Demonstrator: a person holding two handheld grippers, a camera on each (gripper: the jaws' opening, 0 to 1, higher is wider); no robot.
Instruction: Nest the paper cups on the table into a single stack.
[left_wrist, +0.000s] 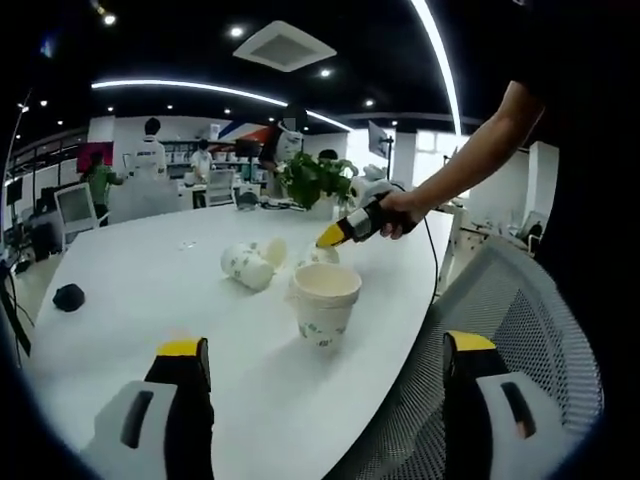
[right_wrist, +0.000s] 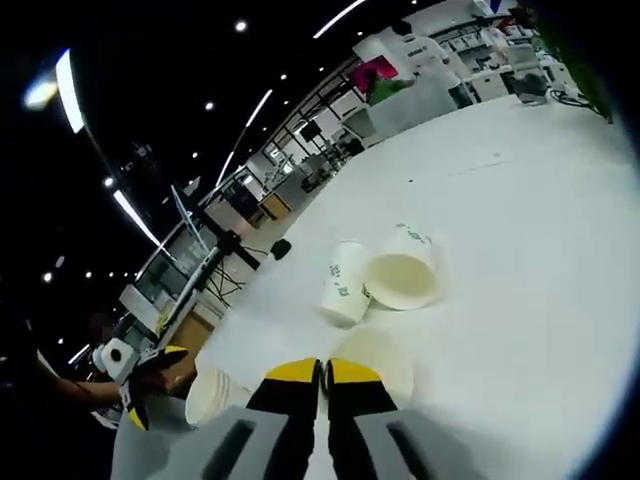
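Observation:
A stack of white paper cups (left_wrist: 323, 303) stands upright near the table's front edge, just ahead of my left gripper (left_wrist: 325, 345), whose jaws are wide open and empty. Two cups (left_wrist: 250, 265) lie on their sides farther back. A hand holds my right gripper (left_wrist: 332, 236) with its tip on another cup (left_wrist: 318, 257). In the right gripper view, my right gripper (right_wrist: 324, 374) is shut with that cup's (right_wrist: 385, 362) rim edge in the thin gap between its jaws. The two lying cups (right_wrist: 345, 285) (right_wrist: 405, 272) are beyond it, and the stack (right_wrist: 215, 395) is at lower left.
A white oval table (left_wrist: 150, 290) carries a small black object (left_wrist: 68, 296) at its left. A grey mesh chair (left_wrist: 510, 320) stands against the near right edge. A potted plant (left_wrist: 315, 178) sits at the far end. People and desks are in the background.

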